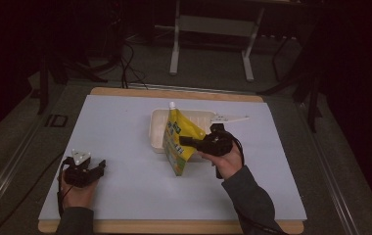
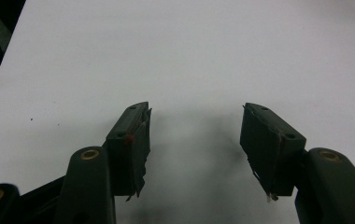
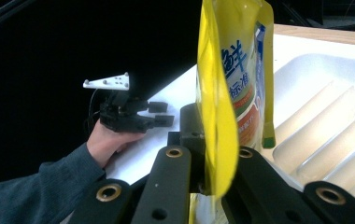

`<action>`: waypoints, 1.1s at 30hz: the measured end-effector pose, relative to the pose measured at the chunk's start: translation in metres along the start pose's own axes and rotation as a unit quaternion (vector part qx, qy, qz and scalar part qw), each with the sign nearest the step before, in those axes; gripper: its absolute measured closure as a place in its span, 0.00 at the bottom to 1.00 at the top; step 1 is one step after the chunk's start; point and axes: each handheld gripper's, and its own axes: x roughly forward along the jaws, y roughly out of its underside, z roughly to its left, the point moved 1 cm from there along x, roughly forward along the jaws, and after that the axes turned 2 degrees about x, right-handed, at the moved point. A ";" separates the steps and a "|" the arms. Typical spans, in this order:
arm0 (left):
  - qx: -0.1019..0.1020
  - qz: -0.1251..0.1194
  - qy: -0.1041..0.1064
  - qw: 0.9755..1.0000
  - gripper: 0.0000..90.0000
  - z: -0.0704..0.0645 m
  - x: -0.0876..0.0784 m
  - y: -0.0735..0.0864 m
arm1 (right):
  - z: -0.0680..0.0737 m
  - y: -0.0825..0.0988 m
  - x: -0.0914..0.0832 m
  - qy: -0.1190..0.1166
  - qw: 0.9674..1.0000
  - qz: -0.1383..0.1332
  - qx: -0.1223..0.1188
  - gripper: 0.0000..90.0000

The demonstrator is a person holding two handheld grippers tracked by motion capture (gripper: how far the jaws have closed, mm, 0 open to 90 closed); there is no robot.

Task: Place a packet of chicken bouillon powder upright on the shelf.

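Observation:
A yellow spouted pouch (image 1: 178, 137) with blue and green print hangs tilted, its white cap (image 1: 172, 105) toward the far side, partly over a white ribbed tray (image 1: 155, 128). My right gripper (image 1: 184, 143) is shut on the pouch's edge. In the right gripper view the pouch (image 3: 227, 93) is pinched between the jaws of that gripper (image 3: 211, 140), with the tray (image 3: 334, 116) just behind. My left gripper (image 1: 101, 167) rests at the table's near left, open with nothing in it. The left gripper view shows that gripper (image 2: 195, 112) with its jaws wide apart over bare tabletop.
The white tabletop (image 1: 125, 122) sits on a wooden board whose edge shows at front and back. Behind the table stand a metal frame's legs (image 1: 175, 54) and floor cables (image 1: 127, 63). The left gripper (image 3: 159, 114) and its hand appear at the left of the right gripper view.

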 end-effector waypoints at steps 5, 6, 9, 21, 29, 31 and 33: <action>0.000 0.000 0.000 1.000 0.47 0.000 0.000 0.000 | -0.001 -0.001 0.002 0.009 1.000 -0.010 0.000 1.00; 0.000 0.000 0.000 1.000 0.47 0.000 0.000 0.000 | -0.001 -0.002 0.003 0.012 1.000 -0.012 0.001 1.00; 0.000 0.000 0.000 1.000 0.47 0.000 0.000 0.000 | -0.001 -0.003 0.004 0.024 1.000 -0.017 -0.003 1.00; 0.000 0.001 0.000 1.000 0.47 0.000 0.000 0.000 | -0.001 -0.009 0.008 0.056 0.998 -0.031 -0.006 1.00; 0.000 0.001 0.001 1.000 0.47 0.000 0.000 0.000 | -0.002 -0.012 0.014 0.062 0.997 -0.042 -0.003 1.00; 0.000 0.000 0.000 1.000 0.47 0.000 0.000 0.000 | -0.003 -0.013 0.016 0.062 0.997 -0.042 0.000 1.00; 0.000 0.000 0.000 1.000 0.47 0.000 0.000 0.000 | -0.003 -0.014 0.018 0.065 0.997 -0.042 -0.001 1.00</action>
